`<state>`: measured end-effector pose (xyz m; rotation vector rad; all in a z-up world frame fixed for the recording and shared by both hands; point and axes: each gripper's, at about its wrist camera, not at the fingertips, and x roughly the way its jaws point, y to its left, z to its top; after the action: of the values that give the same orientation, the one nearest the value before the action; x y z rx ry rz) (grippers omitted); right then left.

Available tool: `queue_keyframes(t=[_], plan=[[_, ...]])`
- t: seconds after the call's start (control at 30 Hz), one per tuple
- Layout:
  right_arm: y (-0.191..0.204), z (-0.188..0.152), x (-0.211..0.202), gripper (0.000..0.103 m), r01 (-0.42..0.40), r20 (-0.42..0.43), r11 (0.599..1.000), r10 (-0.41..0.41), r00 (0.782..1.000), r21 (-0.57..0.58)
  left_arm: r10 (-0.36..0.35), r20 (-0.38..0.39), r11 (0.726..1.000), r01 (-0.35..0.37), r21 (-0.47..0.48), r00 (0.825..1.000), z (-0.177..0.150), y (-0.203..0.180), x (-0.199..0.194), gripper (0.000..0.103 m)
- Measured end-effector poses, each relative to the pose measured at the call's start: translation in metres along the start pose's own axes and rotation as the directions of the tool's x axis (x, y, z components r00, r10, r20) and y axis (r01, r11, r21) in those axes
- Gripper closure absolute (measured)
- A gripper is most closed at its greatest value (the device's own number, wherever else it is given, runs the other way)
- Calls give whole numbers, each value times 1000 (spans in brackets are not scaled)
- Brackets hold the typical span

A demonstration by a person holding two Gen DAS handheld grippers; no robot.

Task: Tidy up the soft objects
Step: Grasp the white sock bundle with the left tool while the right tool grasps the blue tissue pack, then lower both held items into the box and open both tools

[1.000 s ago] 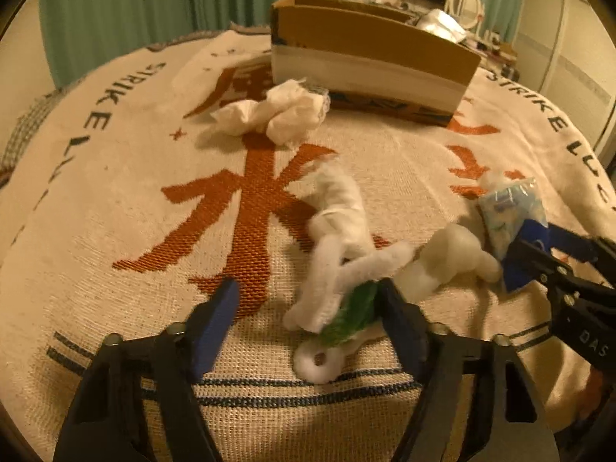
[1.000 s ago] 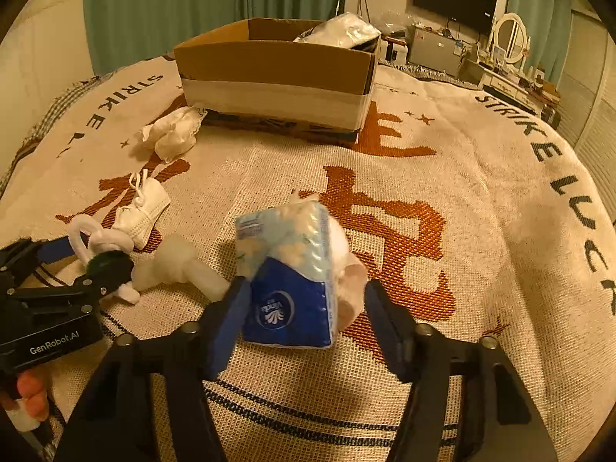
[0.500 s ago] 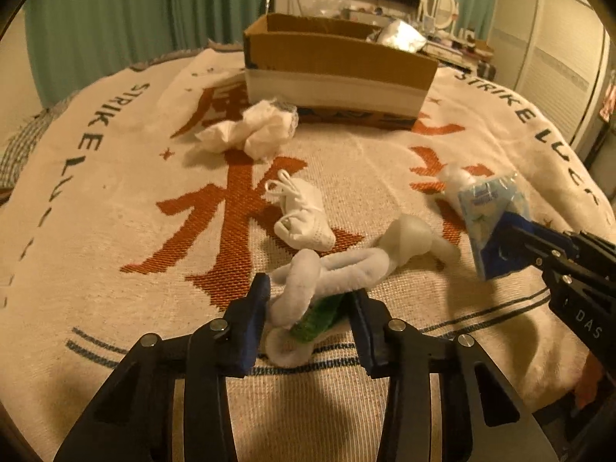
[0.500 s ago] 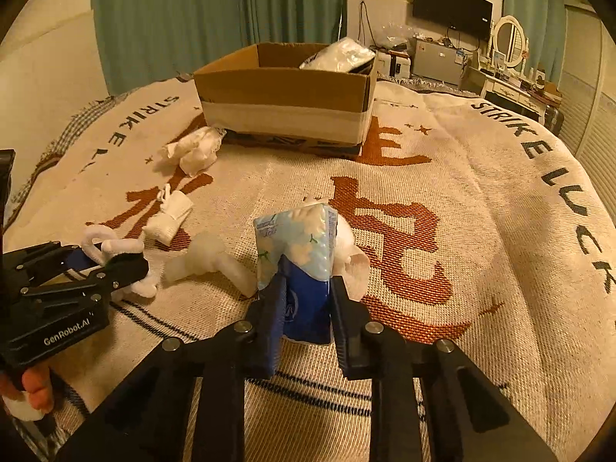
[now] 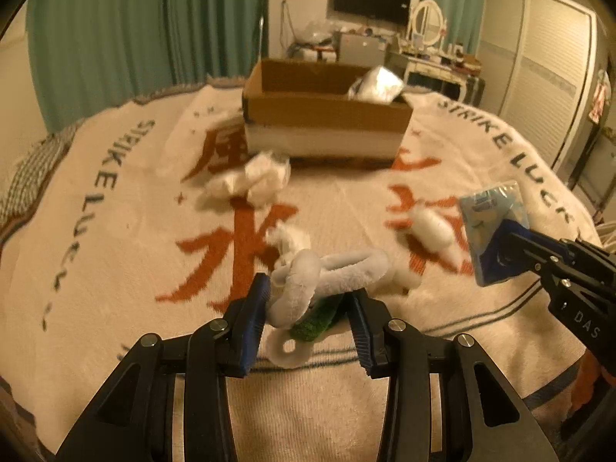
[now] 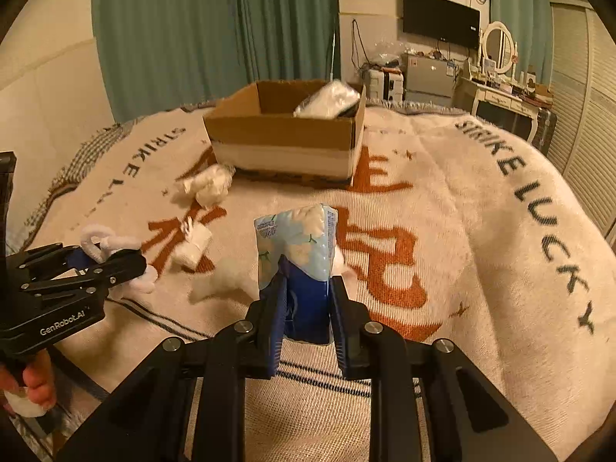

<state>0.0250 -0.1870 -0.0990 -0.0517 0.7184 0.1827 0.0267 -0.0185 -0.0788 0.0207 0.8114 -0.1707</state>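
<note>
My left gripper point(image 5: 308, 308) is shut on a white plush toy with looped limbs and a green part point(image 5: 323, 281), held above the blanket. It also shows in the right wrist view point(image 6: 111, 246). My right gripper point(image 6: 304, 308) is shut on a blue and white tissue pack point(image 6: 300, 246), held upright above the blanket; the pack shows in the left wrist view point(image 5: 492, 223) at the right. An open cardboard box point(image 5: 327, 123) point(image 6: 285, 142) stands at the far side with a white plastic-wrapped bundle point(image 6: 327, 100) in it.
On the patterned blanket point(image 5: 115, 250) lie a crumpled white cloth point(image 5: 254, 181) in front of the box, a small white sock point(image 6: 192, 242), and a white soft piece point(image 5: 431, 227). Green curtains and furniture stand behind the bed.
Both grippers closed on their objects and lifted them off the blanket: the left on the plush toy, the right on the tissue pack. Both views rose and tilted toward the box.
</note>
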Motion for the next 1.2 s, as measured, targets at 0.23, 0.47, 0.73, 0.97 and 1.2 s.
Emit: queue_keyframes(t=[0.23, 0.47, 0.73, 0.97, 1.2], plan=[[-3, 57, -18, 82, -4, 82, 999, 8, 997, -48, -20, 83, 999, 18, 27, 996, 57, -1, -15, 64], [-5, 131, -17, 82, -30, 153, 996, 43, 987, -85, -45, 151, 998, 38, 49, 987, 135, 8, -15, 64], [-12, 218, 30, 82, -68, 183, 993, 85, 980, -98, -7, 163, 997, -6, 74, 987, 218, 15, 40, 64], [-23, 275, 119, 82, -48, 129, 995, 58, 990, -82, -7, 114, 995, -5, 101, 993, 253, 21, 121, 64], [-32, 273, 211, 82, -9, 0, 996, 9, 1000, -89, -3, 23, 992, 0, 123, 1000, 249, 25, 191, 64]])
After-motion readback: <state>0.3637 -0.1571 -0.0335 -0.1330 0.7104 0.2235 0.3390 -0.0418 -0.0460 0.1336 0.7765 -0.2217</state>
